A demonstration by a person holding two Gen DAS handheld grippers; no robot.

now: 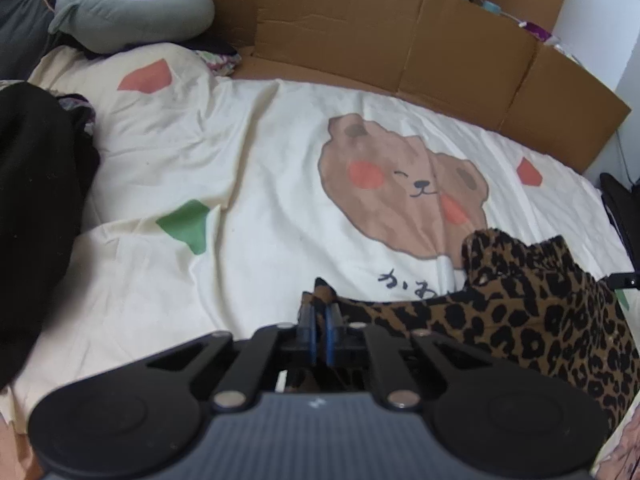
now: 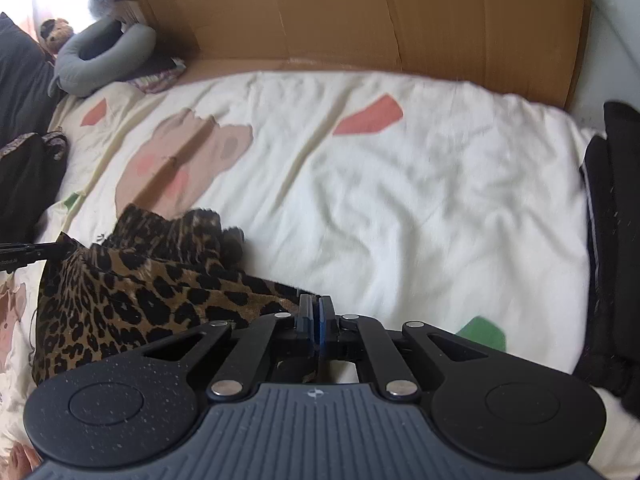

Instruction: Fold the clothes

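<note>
Cream bedspread (image 1: 248,184), leopard garment (image 1: 540,320) pinched by both tools (image 1: 320,312) (image 2: 316,312)

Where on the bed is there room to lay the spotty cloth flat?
The cream duvet is bare between the cardboard and the leopard-print garment. Crowded spots: black clothes on one side, grey pillow in the corner.

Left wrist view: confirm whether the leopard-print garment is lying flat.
No: the leopard-print garment is bunched, with folds standing up off the cream bedsheet.

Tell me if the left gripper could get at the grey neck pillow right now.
Probably not: the left gripper is shut on the leopard-print garment, and the grey neck pillow lies across the quilt, far off.
</note>
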